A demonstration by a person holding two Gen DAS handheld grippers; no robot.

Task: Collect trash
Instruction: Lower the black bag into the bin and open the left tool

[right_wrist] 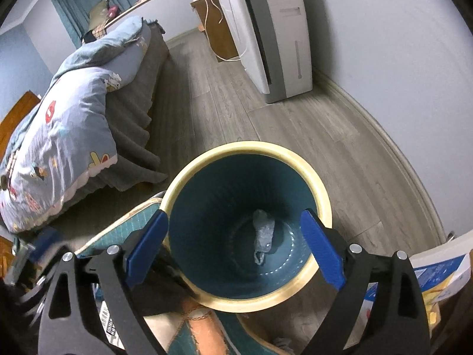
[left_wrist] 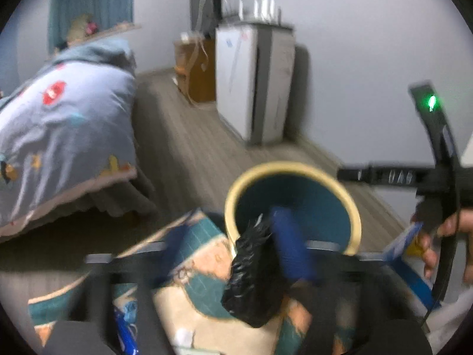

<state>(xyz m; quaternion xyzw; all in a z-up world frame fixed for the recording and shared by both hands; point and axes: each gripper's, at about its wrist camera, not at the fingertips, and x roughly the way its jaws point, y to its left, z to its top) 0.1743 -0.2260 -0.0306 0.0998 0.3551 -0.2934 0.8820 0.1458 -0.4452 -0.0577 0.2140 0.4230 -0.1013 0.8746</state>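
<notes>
A round bin with a cream rim (right_wrist: 248,147) and ribbed teal inside stands on a patterned mat on the floor. A crumpled clear plastic scrap (right_wrist: 263,233) lies on its bottom. My right gripper (right_wrist: 233,222) hangs over the bin's mouth, open wide, its blue pads (right_wrist: 322,254) holding nothing. In the blurred left wrist view the bin's rim (left_wrist: 295,166) is just ahead. My left gripper (left_wrist: 230,227) has its fingers apart. A crumpled black plastic bag (left_wrist: 251,278) hangs against the right blue finger (left_wrist: 291,245), clear of the left one.
A bed with a blue quilt (right_wrist: 59,136) fills the left. A white appliance (right_wrist: 275,29) and a wooden cabinet (right_wrist: 218,29) stand by the far wall. Blue and white printed packaging (right_wrist: 437,269) lies at the right. A hand (left_wrist: 443,236) holds the other gripper's black frame.
</notes>
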